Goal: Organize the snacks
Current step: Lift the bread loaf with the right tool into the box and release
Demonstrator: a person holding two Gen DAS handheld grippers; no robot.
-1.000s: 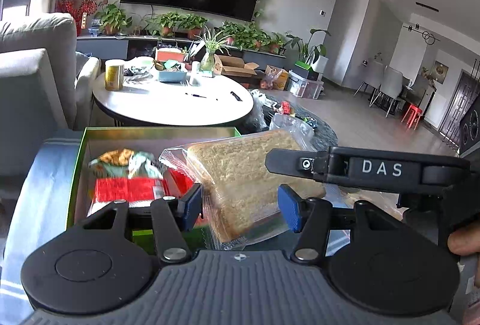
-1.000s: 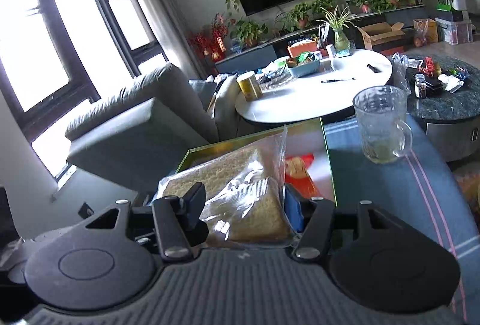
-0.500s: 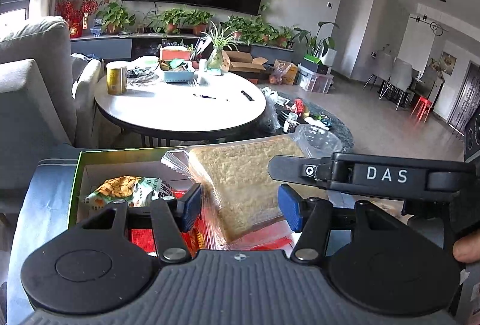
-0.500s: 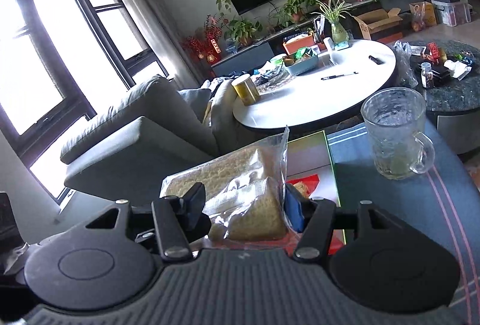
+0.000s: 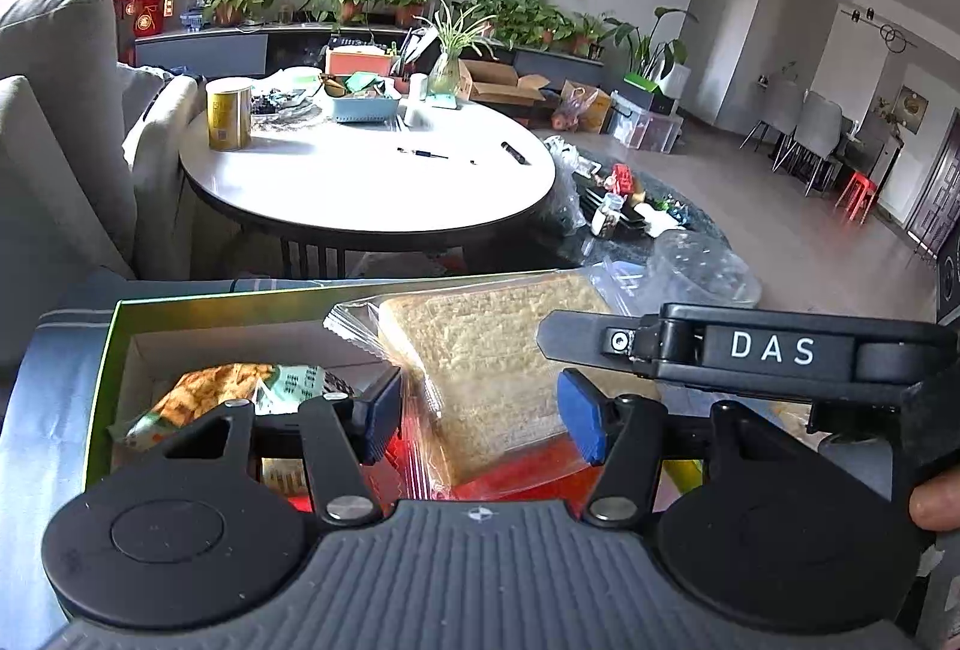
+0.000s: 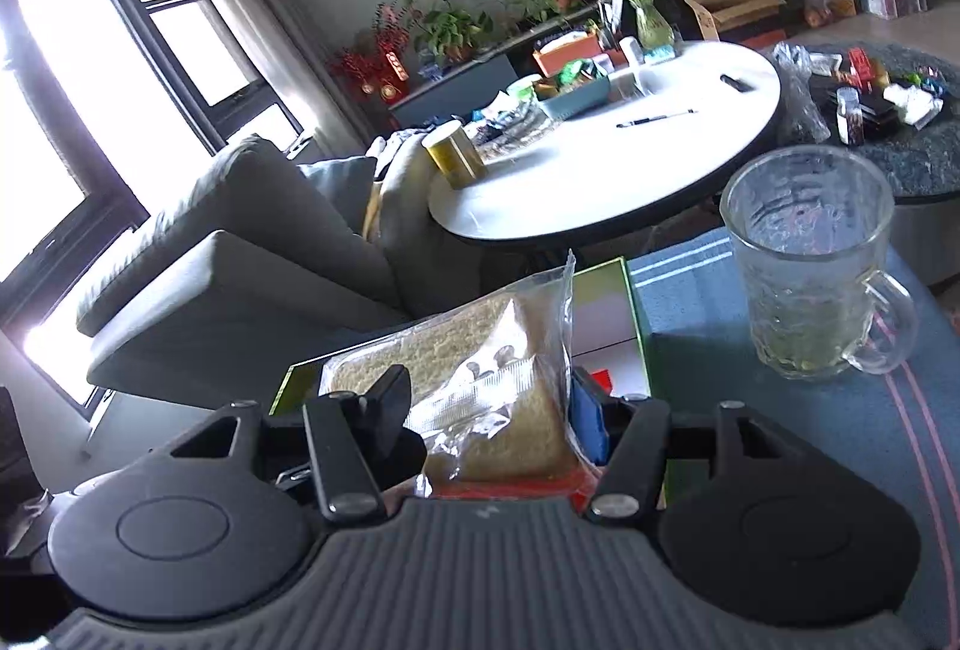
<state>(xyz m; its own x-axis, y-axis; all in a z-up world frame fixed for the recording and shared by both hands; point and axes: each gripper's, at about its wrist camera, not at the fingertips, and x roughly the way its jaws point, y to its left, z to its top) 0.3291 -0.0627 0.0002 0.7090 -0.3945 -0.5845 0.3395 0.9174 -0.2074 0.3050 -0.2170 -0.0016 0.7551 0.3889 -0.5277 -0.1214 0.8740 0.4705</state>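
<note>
A slice of bread in a clear bag (image 5: pixel 486 350) hangs over an open green-rimmed box (image 5: pixel 180 302). My right gripper (image 6: pixel 489 419) is shut on the bagged bread (image 6: pixel 480 368) and holds it above the box (image 6: pixel 606 284). The right gripper's black finger marked DAS (image 5: pixel 750 344) crosses the left wrist view. My left gripper (image 5: pixel 480 413) is open and empty, its blue pads either side of the bag without touching it. In the box lie a chip packet (image 5: pixel 222 392) and red packets (image 5: pixel 528 470).
A glass mug (image 6: pixel 810 272) stands on the blue striped cloth (image 6: pixel 780 410) to the right of the box. A round white table (image 5: pixel 366 176) with a yellow can (image 5: pixel 228 113) stands beyond. A grey sofa (image 6: pixel 240 254) is at the left.
Both grippers have drawn back and tilted up a little, so the box sits lower in view. The right gripper has rolled, and the bread bag stays in its grip over the box.
</note>
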